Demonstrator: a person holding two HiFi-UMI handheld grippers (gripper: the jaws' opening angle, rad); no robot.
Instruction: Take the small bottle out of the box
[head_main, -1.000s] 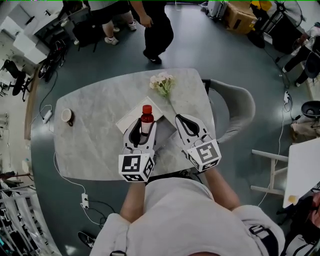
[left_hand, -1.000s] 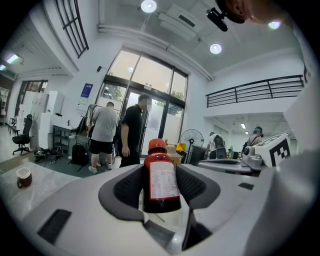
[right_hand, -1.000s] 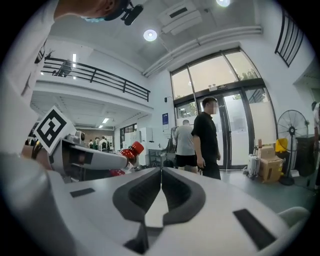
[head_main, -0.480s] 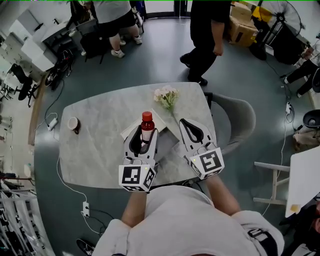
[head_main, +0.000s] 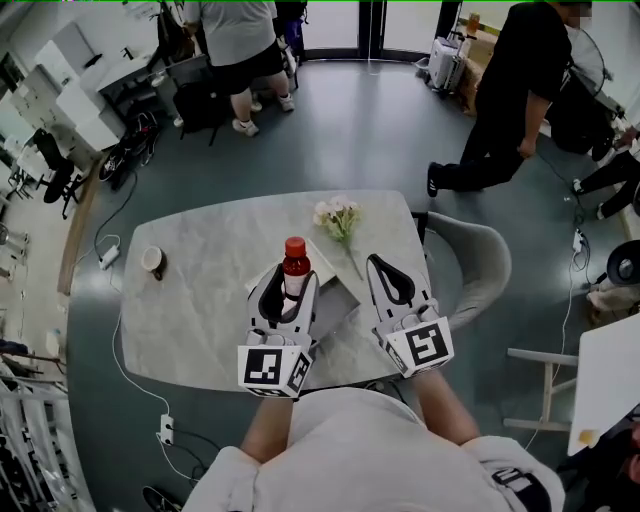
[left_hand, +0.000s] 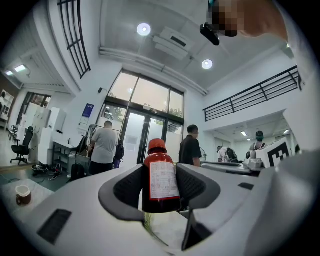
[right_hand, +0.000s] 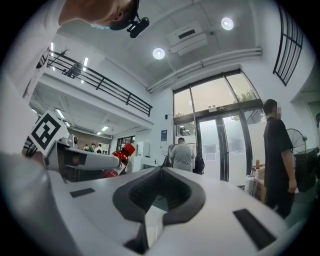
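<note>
A small bottle (head_main: 294, 268) with a red cap and dark red contents stands upright between the jaws of my left gripper (head_main: 290, 285), which is shut on its body. It is held above a flat white box (head_main: 325, 260) on the grey marble table (head_main: 200, 290). In the left gripper view the bottle (left_hand: 160, 180) fills the gap between the dark pads, its white label facing me. My right gripper (head_main: 381, 265) hovers just right of the box, jaws shut with nothing between them. From the right gripper view (right_hand: 160, 172) the bottle's red cap (right_hand: 126, 149) shows at the left.
A bunch of pale flowers (head_main: 336, 216) lies at the table's far edge. A cup (head_main: 152, 262) stands at the table's left end. A grey chair (head_main: 472, 262) is tucked in on the right. People (head_main: 510, 90) move about on the floor beyond.
My left gripper still holds the bottle over the box and the right stays beside it. The person in black has walked to the right behind the table.
</note>
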